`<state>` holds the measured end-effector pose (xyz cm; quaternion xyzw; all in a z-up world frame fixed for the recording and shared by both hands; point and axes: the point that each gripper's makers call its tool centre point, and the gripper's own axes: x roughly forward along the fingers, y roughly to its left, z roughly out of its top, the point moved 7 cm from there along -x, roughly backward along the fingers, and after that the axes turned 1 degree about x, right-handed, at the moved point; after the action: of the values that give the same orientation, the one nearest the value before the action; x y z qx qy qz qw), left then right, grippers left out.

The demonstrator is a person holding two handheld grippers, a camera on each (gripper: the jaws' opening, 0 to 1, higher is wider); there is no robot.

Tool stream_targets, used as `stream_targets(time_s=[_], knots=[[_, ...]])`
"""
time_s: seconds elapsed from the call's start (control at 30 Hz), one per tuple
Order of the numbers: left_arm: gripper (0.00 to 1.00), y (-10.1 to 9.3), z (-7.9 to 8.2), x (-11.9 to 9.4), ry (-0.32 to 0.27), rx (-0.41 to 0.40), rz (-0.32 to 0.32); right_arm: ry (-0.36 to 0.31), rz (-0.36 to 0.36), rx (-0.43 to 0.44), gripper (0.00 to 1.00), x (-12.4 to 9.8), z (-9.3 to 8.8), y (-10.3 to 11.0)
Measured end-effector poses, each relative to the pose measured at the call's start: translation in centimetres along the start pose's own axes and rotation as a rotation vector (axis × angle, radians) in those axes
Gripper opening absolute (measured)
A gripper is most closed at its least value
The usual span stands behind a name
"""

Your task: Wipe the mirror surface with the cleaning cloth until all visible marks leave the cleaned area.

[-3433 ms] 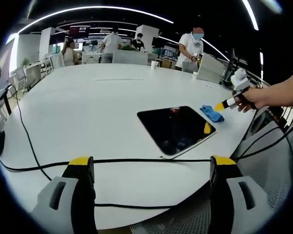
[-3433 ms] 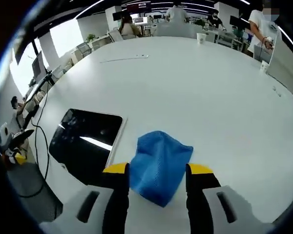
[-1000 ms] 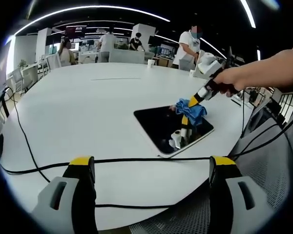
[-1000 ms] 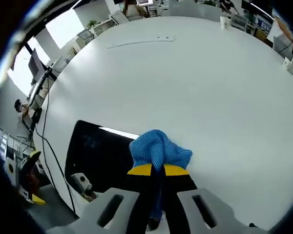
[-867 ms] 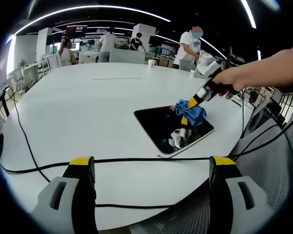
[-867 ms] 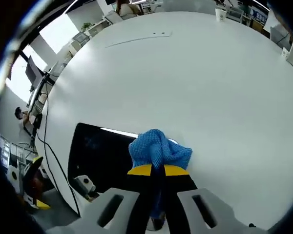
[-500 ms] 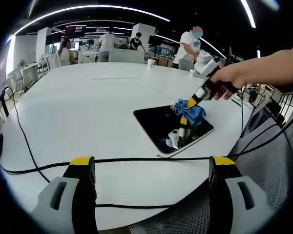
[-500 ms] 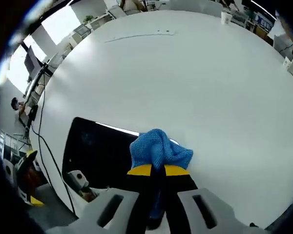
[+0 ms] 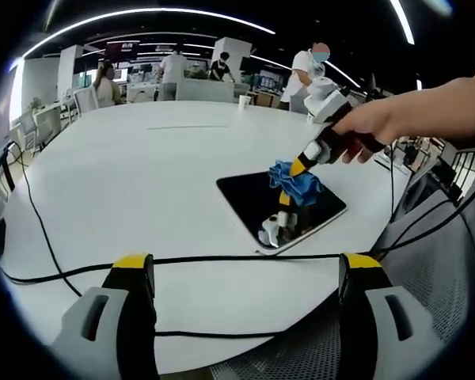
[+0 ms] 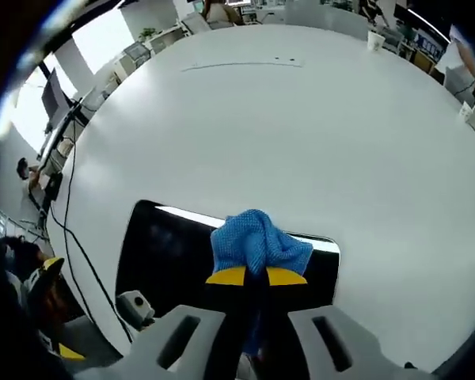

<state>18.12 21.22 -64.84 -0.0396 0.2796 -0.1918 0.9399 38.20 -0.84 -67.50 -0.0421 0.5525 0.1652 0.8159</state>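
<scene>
A dark rectangular mirror (image 9: 253, 199) (image 10: 162, 253) lies flat on the white table near its right edge. My right gripper (image 9: 293, 168) (image 10: 256, 277) is shut on a bunched blue cleaning cloth (image 9: 294, 184) (image 10: 258, 242), which hangs over the mirror's middle. A person's hand (image 9: 356, 134) holds that gripper. The mirror reflects the gripper and the cloth. My left gripper (image 9: 245, 269) stands open at the table's near edge, well short of the mirror, with nothing between its fingers.
A black cable (image 9: 222, 260) runs across the table in front of my left gripper. Paper cups (image 9: 246, 102) stand at the table's far side. Several people stand beyond the table (image 9: 142, 158). Chairs and desks line the room's left side.
The right gripper took hold of the blue cloth beside the mirror, lifted it, and has carried it leftwards from the mirror's right end to over its middle. The left gripper has stayed put.
</scene>
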Motion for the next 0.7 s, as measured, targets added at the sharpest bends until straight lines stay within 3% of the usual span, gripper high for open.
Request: stream_targets(time_s=[0.3, 0.53, 0.7], knots=[[0.97, -0.4, 0.1, 0.1, 0.011, 0.022, -0.016, 0.001, 0.022, -0.08, 0.03, 0.8, 0.6, 3.3], [0.97, -0.4, 0.1, 0.1, 0.014, 0.024, -0.022, 0.01, 0.048, -0.069, 0.02, 1.3, 0.9, 5.5], [0.97, -0.4, 0.0, 0.1, 0.014, 0.027, -0.025, 0.008, 0.05, -0.129, 0.02, 1.6, 1.2, 7.0]])
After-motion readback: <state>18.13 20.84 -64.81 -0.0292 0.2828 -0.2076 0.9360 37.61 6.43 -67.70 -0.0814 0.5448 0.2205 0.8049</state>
